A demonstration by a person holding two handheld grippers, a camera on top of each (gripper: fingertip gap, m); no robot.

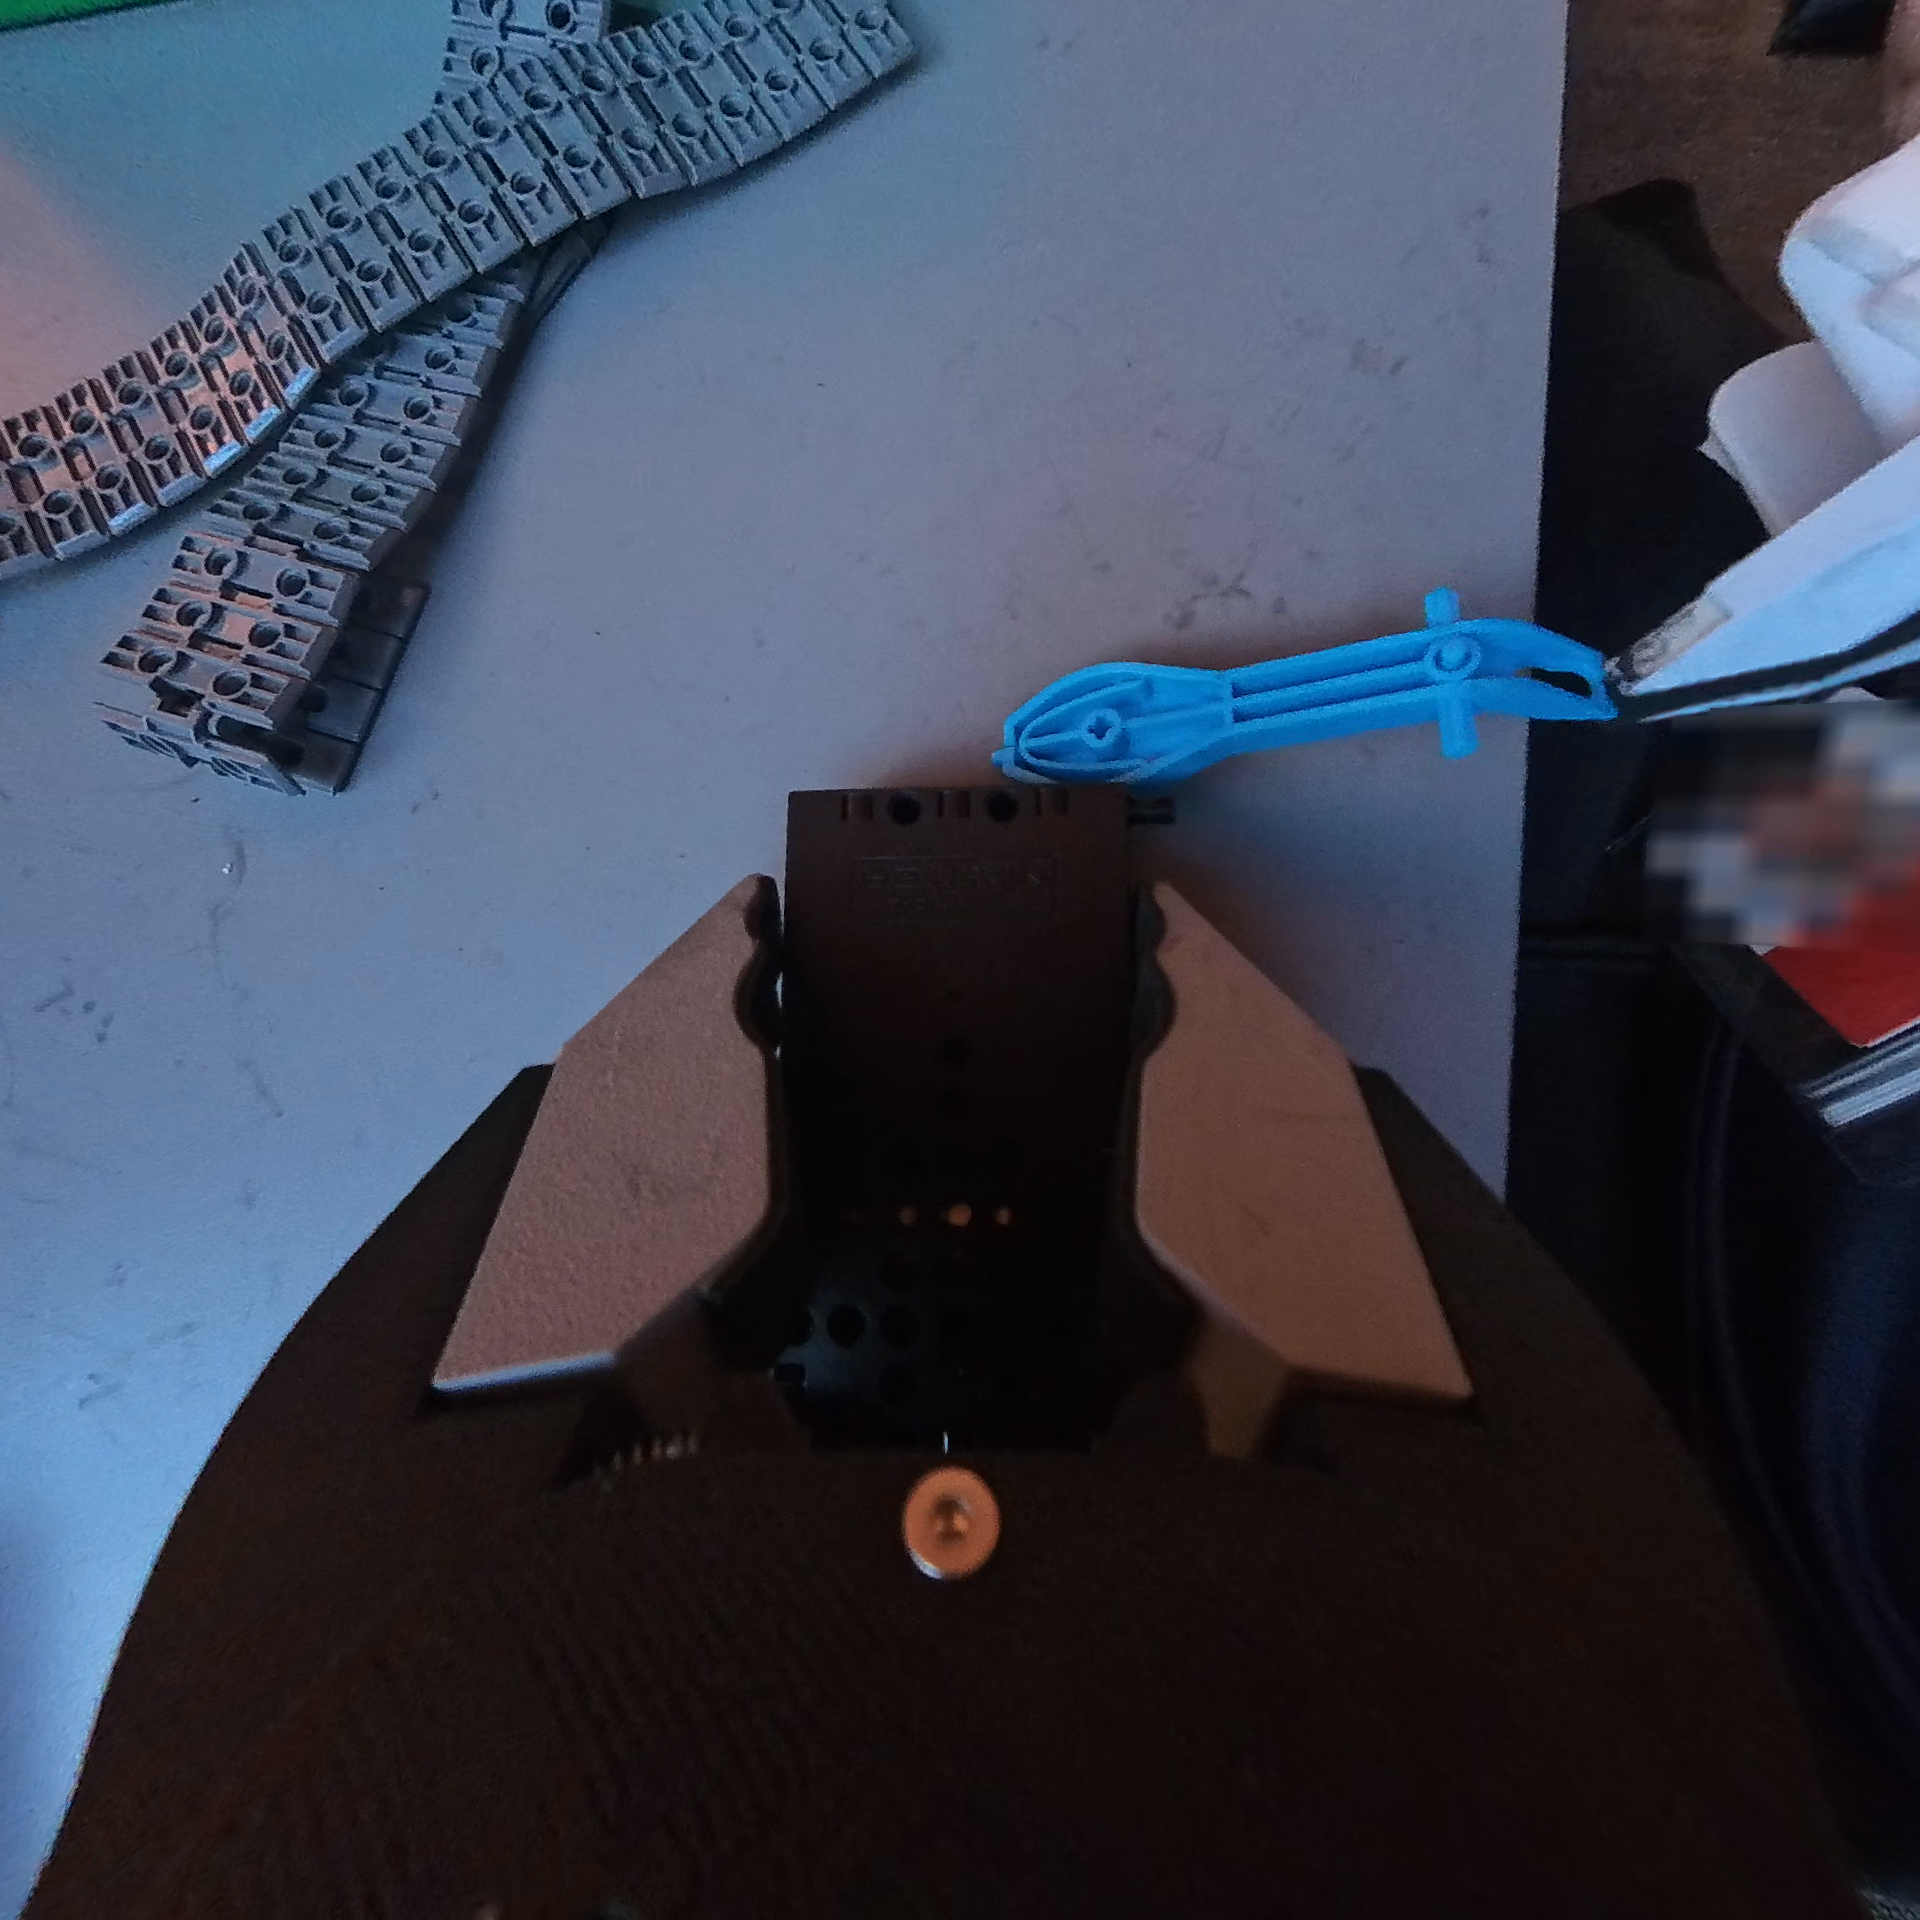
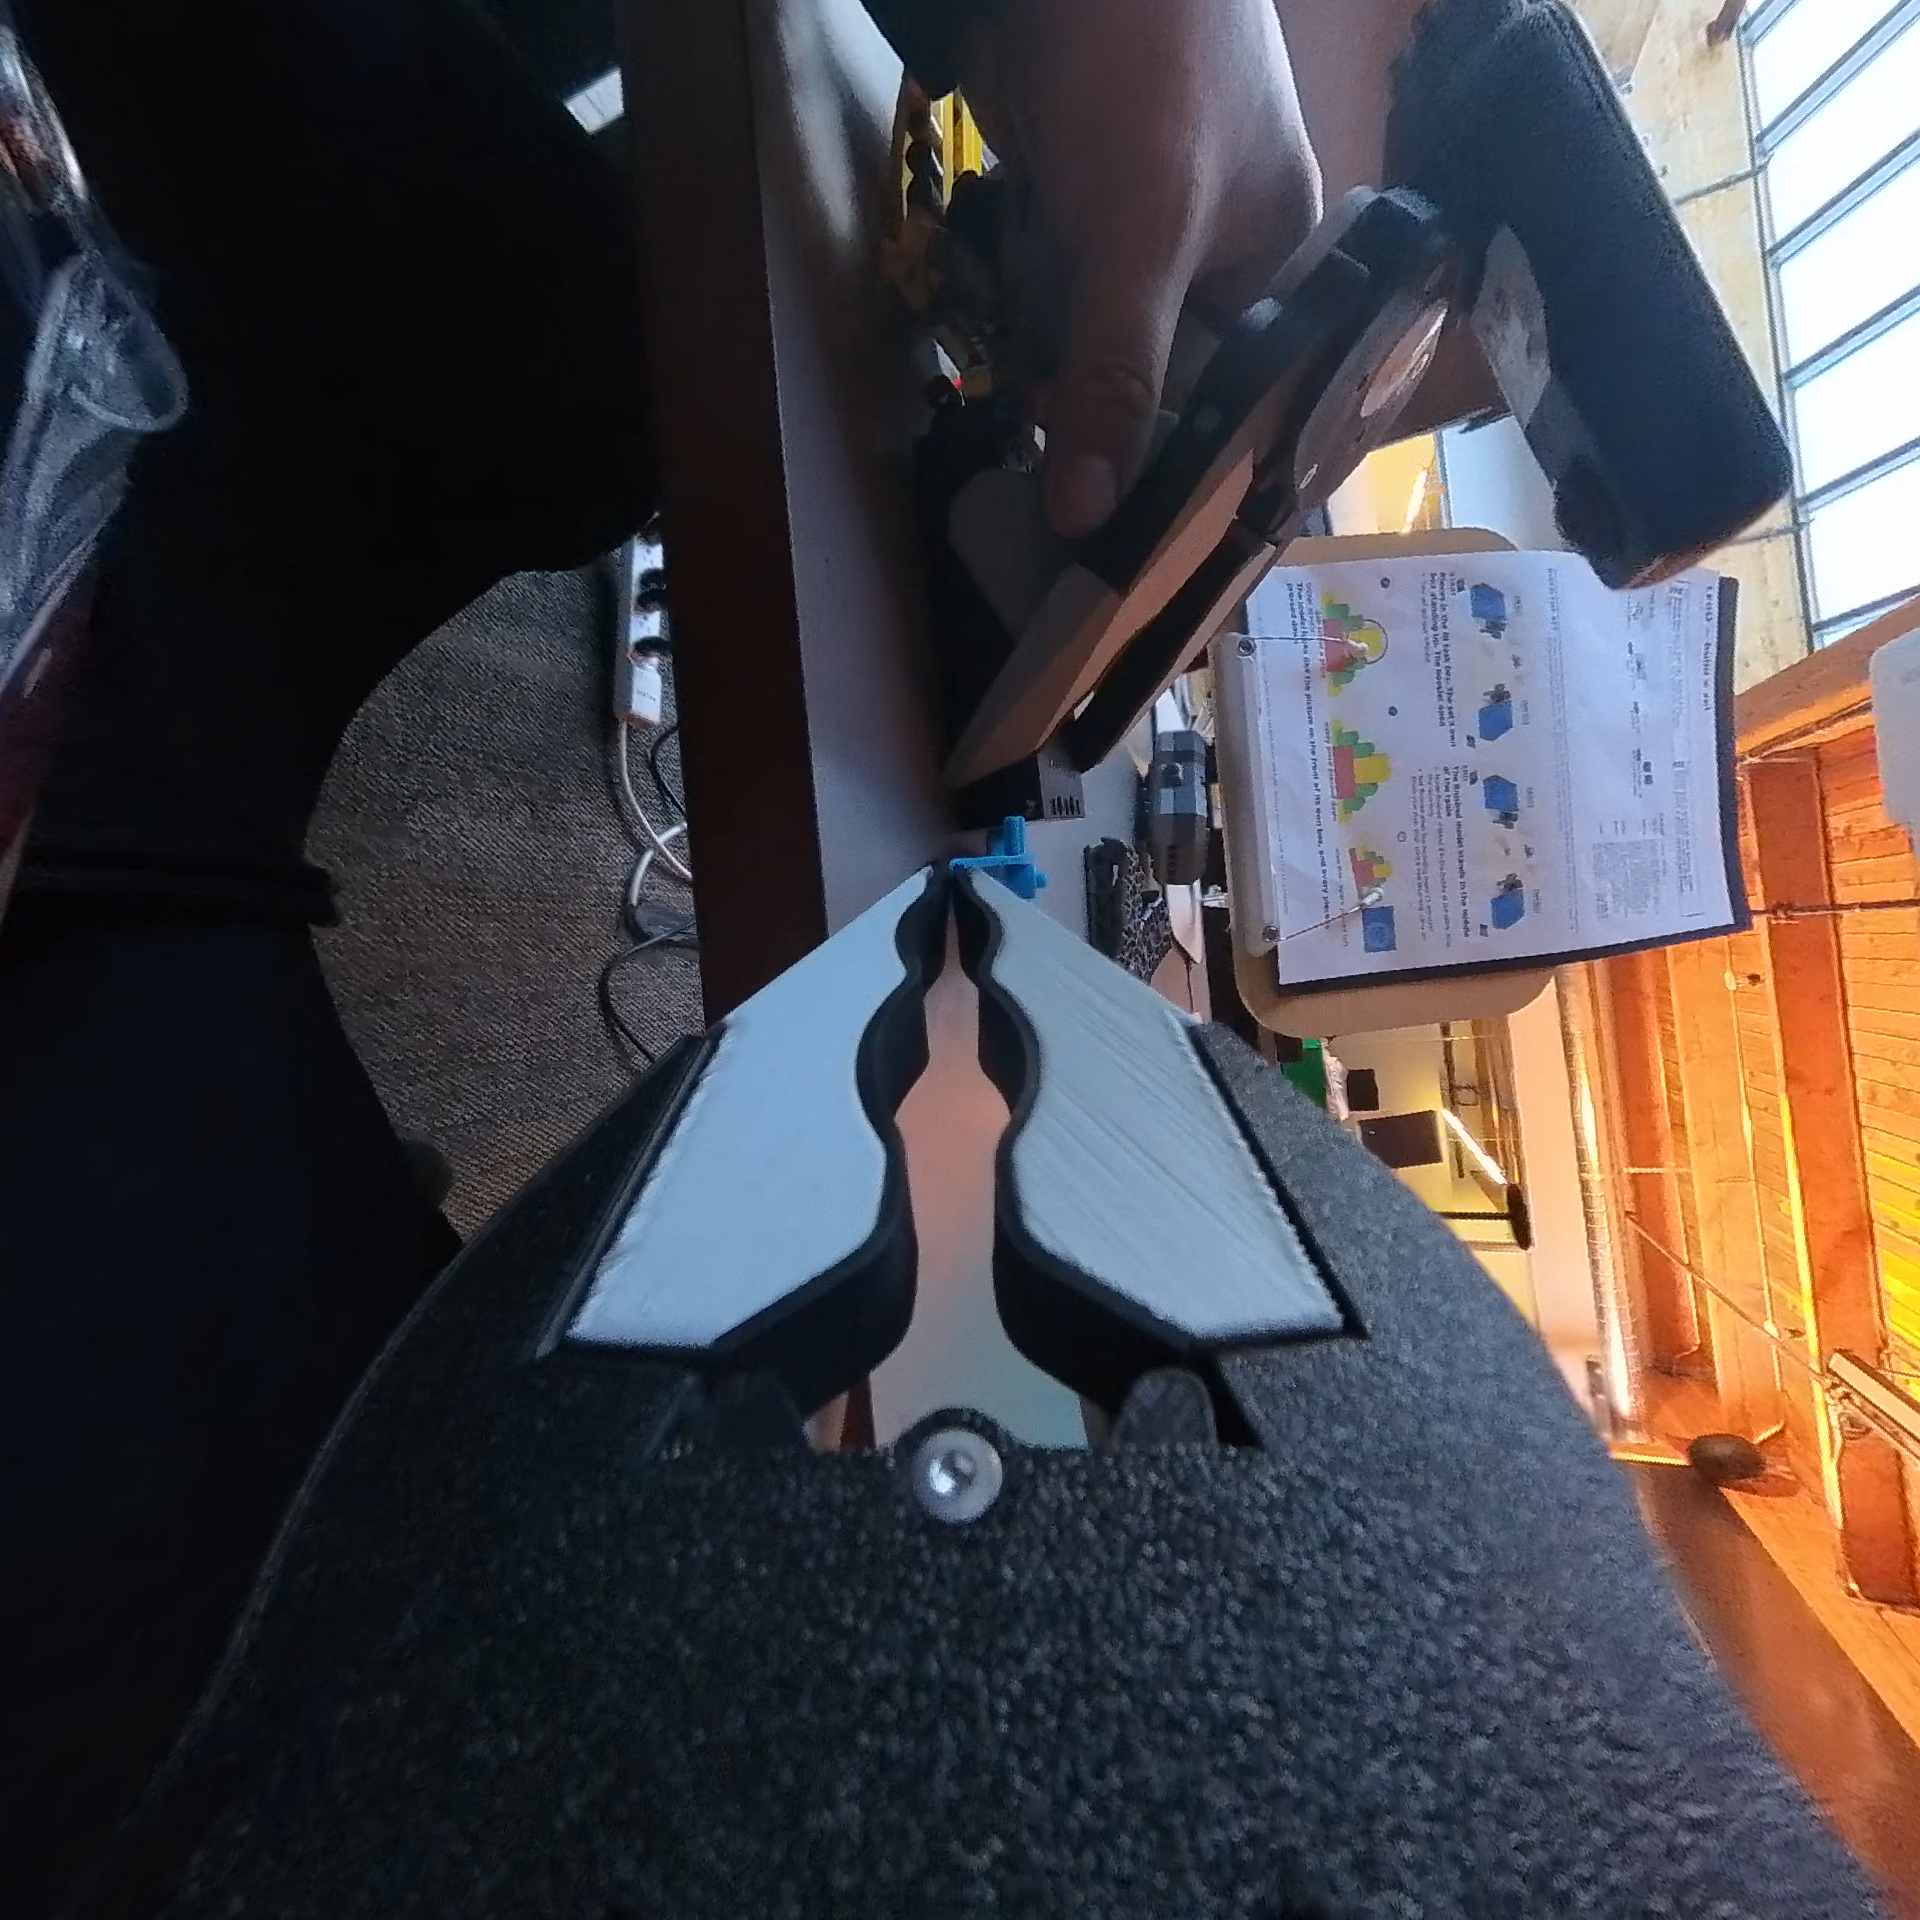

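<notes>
My left gripper is shut on a black rectangular block with small holes along its far end, held just above the white table. My right gripper is shut on one end of a slim blue plastic piece. In the left wrist view that blue piece reaches in from the right, held by the right gripper's fingertips, and its rounded end touches the far right corner of the black block. The right wrist view shows the left gripper with the black block beside the blue piece.
Curved strips of linked grey track pieces lie on the table at the far left. The table's right edge drops to dark clutter. A printed instruction sheet on a board stands behind. A person's hand holds the left gripper.
</notes>
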